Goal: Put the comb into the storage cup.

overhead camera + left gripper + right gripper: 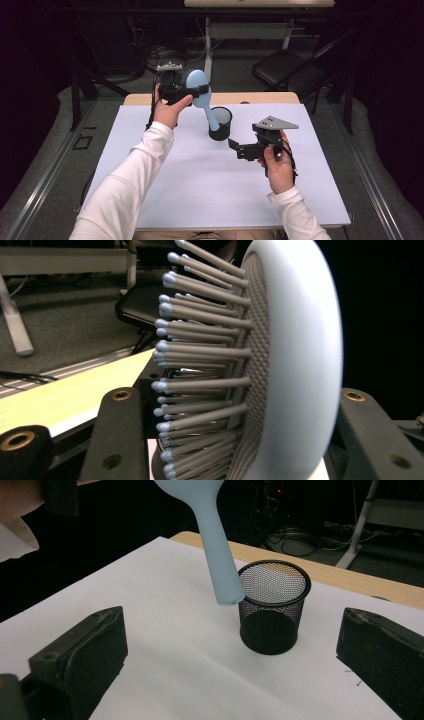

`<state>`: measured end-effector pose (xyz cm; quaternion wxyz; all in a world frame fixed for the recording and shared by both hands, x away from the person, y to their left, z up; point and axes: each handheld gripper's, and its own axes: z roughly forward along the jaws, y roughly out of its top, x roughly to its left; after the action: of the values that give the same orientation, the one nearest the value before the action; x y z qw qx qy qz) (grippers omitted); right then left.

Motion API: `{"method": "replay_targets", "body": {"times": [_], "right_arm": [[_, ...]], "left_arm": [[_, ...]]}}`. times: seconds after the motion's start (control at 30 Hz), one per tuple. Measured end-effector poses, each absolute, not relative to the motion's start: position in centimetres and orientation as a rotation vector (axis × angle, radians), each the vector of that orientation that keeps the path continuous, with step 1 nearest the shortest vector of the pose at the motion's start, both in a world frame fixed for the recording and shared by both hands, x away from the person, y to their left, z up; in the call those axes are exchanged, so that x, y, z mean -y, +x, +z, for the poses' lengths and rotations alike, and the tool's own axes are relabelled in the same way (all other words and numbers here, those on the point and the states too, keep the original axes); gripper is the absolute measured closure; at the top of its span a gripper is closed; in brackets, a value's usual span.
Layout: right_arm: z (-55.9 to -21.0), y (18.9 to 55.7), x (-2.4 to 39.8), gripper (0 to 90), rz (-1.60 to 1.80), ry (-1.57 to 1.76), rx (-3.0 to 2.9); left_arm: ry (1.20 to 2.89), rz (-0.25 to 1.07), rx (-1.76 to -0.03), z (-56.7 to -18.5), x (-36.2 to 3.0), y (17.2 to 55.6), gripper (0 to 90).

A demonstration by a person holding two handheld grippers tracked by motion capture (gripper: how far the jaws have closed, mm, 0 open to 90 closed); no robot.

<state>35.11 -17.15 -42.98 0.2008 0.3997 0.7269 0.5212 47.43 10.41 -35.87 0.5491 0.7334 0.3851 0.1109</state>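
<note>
My right tongs (243, 148) sit nearest me, low over the white tabletop (200, 185), with the grey three-cornered plate (274, 122) on top. In the right gripper view their two black jaws stand wide apart with nothing between them, pointing at the black mesh pen cup (272, 607). My right hand (278, 167) wraps the handle from below, the white sleeve (295, 212) running back to the table's near edge.

Farther out, the mesh cup (220, 123) stands upright near the middle of the tabletop, just beyond and to the left of the right tongs. The light blue hairbrush (201, 95) hangs above it, handle down and tilted, with the handle's rounded end (229, 596) just beside the cup's rim on its near left side; I cannot tell whether it touches the rim or hovers clear of it.

Farther still, my left tongs (199, 91) are raised above the table's far edge and are clamped on the brush's oval head. In the left gripper view the head (295, 365) is edge-on between the jaws, its grey bristles (200, 345) with pale tips pointing to the left. My left hand (170, 107) holds that gripper up.

Beyond the tabletop lie a dark floor, a black chair (290, 67) and a pale table leg (207, 55).
</note>
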Motion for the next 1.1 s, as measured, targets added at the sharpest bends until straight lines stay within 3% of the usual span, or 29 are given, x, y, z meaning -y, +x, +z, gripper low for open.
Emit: {"method": "replay_targets", "body": {"times": [1.1], "right_arm": [[-43.1, 35.0, 17.1, 0.0, 1.446, 1.109, -2.034]], "left_arm": [[1.680, 0.336, -0.937, -36.2, -9.5, 48.6, 48.1]]}}
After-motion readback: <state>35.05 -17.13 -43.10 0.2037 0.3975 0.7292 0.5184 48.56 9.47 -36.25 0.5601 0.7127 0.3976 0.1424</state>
